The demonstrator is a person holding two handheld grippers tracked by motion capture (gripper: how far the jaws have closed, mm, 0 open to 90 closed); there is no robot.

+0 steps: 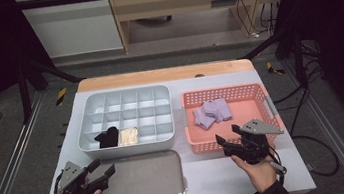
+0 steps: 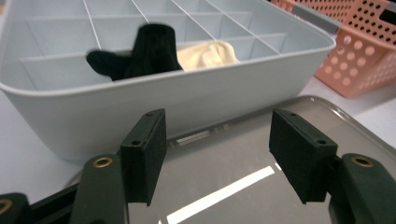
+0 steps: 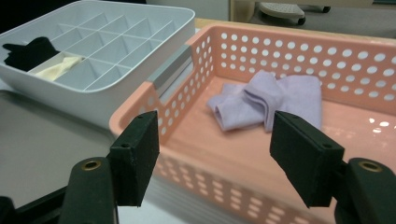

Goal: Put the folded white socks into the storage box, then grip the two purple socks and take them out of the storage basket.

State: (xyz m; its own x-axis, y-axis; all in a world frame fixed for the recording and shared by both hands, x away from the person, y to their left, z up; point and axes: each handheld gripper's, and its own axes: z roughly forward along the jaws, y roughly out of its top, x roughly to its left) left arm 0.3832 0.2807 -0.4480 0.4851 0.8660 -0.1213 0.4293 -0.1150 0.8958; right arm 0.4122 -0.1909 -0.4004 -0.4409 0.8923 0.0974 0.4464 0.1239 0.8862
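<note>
A grey divided organizer box (image 1: 121, 99) stands at the table's middle left, with a black sock (image 1: 107, 137) and a cream sock (image 1: 128, 136) in its front row compartments. In the pink perforated basket (image 1: 255, 91) to its right lie lavender socks (image 1: 212, 112). My left gripper (image 1: 103, 169) is open just in front of the box, above a grey metal tray (image 1: 141, 182); the left gripper view shows the black sock (image 2: 144, 53) and cream sock (image 2: 210, 53) ahead. My right gripper (image 1: 228, 134) is open at the basket's front edge, facing the lavender socks (image 3: 268, 100).
The metal tray (image 2: 243, 172) lies flat at the table's front, reflecting a light strip. The basket (image 3: 187, 79) sits close beside the organizer box (image 3: 116, 46). A wooden strip edges the table's far side, with cabinets and cables beyond.
</note>
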